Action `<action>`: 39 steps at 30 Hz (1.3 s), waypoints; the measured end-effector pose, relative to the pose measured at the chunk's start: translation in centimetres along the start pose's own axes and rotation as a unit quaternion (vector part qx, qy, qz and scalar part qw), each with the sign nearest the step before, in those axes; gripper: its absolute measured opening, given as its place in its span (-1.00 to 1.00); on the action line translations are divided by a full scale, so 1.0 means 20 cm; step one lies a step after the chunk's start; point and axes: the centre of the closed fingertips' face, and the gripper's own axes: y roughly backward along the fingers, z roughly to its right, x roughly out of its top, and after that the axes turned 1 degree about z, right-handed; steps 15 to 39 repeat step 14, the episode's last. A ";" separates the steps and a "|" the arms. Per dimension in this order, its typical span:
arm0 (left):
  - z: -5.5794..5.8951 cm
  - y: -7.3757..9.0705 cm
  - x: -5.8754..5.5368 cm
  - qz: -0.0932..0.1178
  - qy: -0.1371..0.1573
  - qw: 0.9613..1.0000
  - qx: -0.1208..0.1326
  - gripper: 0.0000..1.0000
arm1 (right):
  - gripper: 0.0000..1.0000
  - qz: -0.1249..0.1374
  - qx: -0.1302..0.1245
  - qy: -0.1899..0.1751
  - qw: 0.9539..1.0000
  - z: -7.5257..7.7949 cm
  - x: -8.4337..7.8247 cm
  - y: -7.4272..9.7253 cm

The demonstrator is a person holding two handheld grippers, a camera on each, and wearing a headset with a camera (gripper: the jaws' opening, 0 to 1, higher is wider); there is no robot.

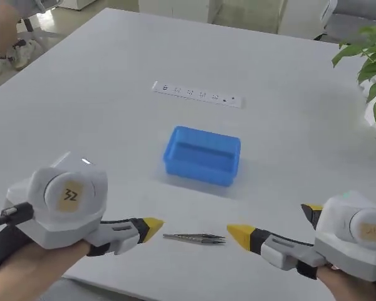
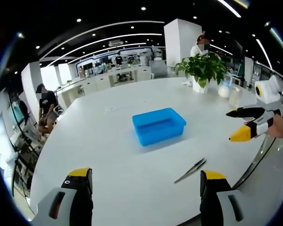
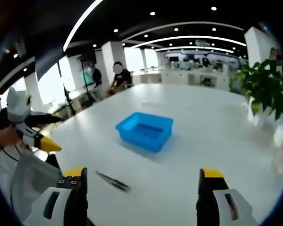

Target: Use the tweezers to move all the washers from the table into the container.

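White bench (image 1: 288,138): tweezers (image 1: 194,237) lie 6 o'clock of container (image 1: 202,155), left claw (image 2: 146,174) and right claw (image 3: 143,173) both apart; pinching may skid them.

A large white table (image 1: 113,75) with a rounded edge stands in an open-plan office. A white power strip (image 1: 197,94) lies flat on it, toward the far side. A leafy potted plant (image 2: 203,69) in a white pot stands at the table's edge, and behind it rises a square white column (image 2: 180,41). The ceiling (image 3: 188,23) is dark, crossed by long curved light strips (image 2: 108,29) and dotted with small round spotlights. Bright windows (image 3: 49,80) line one wall. Rows of white desks (image 2: 113,80) stretch into the distance. A seated person (image 2: 46,108) is beside the table, and others stand farther back. The floor (image 1: 69,15) is pale.
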 end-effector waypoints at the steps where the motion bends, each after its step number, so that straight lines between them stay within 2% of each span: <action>1: 0.00 0.00 0.00 -0.001 0.000 1.000 -0.001 0.94 | 0.93 0.001 -0.001 0.001 1.000 0.00 0.01 0.00; 7: -0.01 0.00 0.01 0.005 -0.003 1.000 -0.004 0.95 | 0.93 0.001 -0.004 0.007 1.000 -0.03 0.02 0.01; 12: -0.02 0.00 0.01 0.011 -0.009 1.000 -0.007 0.96 | 0.92 0.005 -0.010 0.010 1.000 -0.03 0.03 0.01; 14: -0.02 0.00 0.00 0.012 -0.010 1.000 -0.008 0.97 | 0.92 0.007 -0.012 0.010 1.000 -0.03 0.03 0.01; 39: -0.02 0.00 0.00 0.012 -0.010 1.000 -0.008 0.97 | 0.92 0.007 -0.012 0.010 1.000 -0.03 0.03 0.01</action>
